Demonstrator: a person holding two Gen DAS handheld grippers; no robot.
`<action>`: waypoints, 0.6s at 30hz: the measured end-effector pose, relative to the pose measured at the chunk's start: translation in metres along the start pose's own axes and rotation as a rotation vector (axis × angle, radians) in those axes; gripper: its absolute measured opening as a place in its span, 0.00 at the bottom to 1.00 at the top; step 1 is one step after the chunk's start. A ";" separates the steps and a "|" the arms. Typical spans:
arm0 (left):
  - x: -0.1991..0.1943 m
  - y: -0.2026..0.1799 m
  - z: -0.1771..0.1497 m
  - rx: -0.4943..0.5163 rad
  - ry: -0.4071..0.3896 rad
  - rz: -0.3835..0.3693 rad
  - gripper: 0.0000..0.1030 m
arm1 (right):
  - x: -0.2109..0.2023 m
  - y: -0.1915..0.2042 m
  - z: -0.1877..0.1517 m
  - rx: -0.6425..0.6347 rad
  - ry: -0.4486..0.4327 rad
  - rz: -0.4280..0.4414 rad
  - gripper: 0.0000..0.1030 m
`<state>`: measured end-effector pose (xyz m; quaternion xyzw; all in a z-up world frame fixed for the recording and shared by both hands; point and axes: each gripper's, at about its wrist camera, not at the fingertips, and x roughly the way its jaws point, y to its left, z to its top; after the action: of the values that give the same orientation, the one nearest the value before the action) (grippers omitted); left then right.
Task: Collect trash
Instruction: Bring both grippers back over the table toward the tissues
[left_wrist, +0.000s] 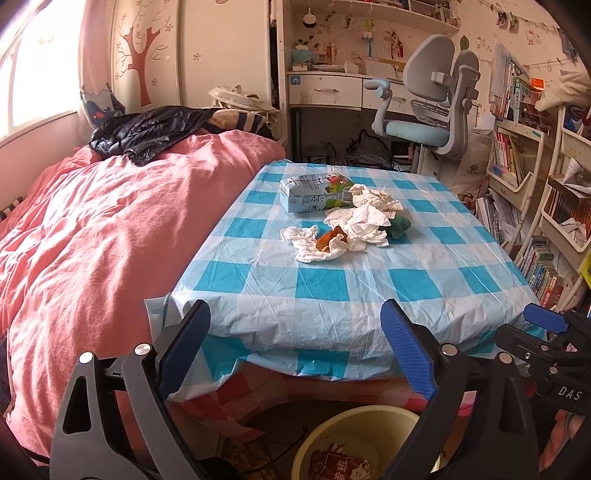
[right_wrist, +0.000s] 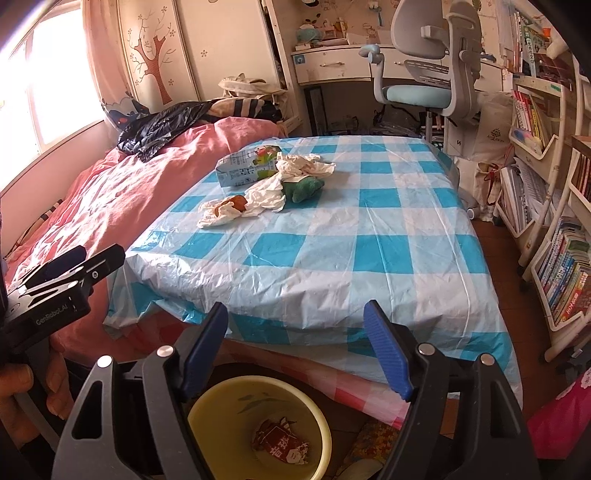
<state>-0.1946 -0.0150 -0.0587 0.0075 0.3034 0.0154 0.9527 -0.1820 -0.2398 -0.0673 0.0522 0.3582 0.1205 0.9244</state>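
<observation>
A pile of trash lies on the blue-checked table (left_wrist: 325, 288) (right_wrist: 332, 251): a milk carton (left_wrist: 314, 192) (right_wrist: 247, 166), crumpled white tissues (left_wrist: 362, 221) (right_wrist: 266, 195), an orange scrap (left_wrist: 330, 238) (right_wrist: 236, 203) and a green lump (left_wrist: 399, 227) (right_wrist: 303, 186). Below the near table edge stands a yellow bin (left_wrist: 369, 417) (right_wrist: 221, 398) with a red wrapper (left_wrist: 340, 465) (right_wrist: 280, 439) inside. My left gripper (left_wrist: 295, 332) (right_wrist: 92, 256) is open and empty above the bin. My right gripper (right_wrist: 295, 332) (left_wrist: 546, 323) is beside it, also open and empty over the bin.
A bed with a pink quilt (left_wrist: 92, 240) and a black jacket (left_wrist: 147, 133) runs along the table's left side. A grey-blue desk chair (left_wrist: 436, 110) and a desk stand behind the table. Bookshelves (right_wrist: 554, 221) line the right. A hand (right_wrist: 22, 387) holds the left gripper.
</observation>
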 end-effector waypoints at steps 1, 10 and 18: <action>0.000 -0.001 0.000 0.001 -0.001 0.000 0.87 | -0.001 0.000 0.000 -0.002 -0.003 -0.002 0.71; -0.008 -0.006 -0.001 0.031 -0.006 0.000 0.88 | -0.009 0.001 0.003 -0.008 -0.039 -0.018 0.73; -0.023 0.016 -0.006 -0.001 -0.005 0.020 0.88 | -0.023 -0.004 0.013 0.045 -0.101 0.006 0.75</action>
<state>-0.2167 0.0001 -0.0500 0.0103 0.3007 0.0250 0.9533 -0.1890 -0.2501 -0.0440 0.0799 0.3134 0.1125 0.9396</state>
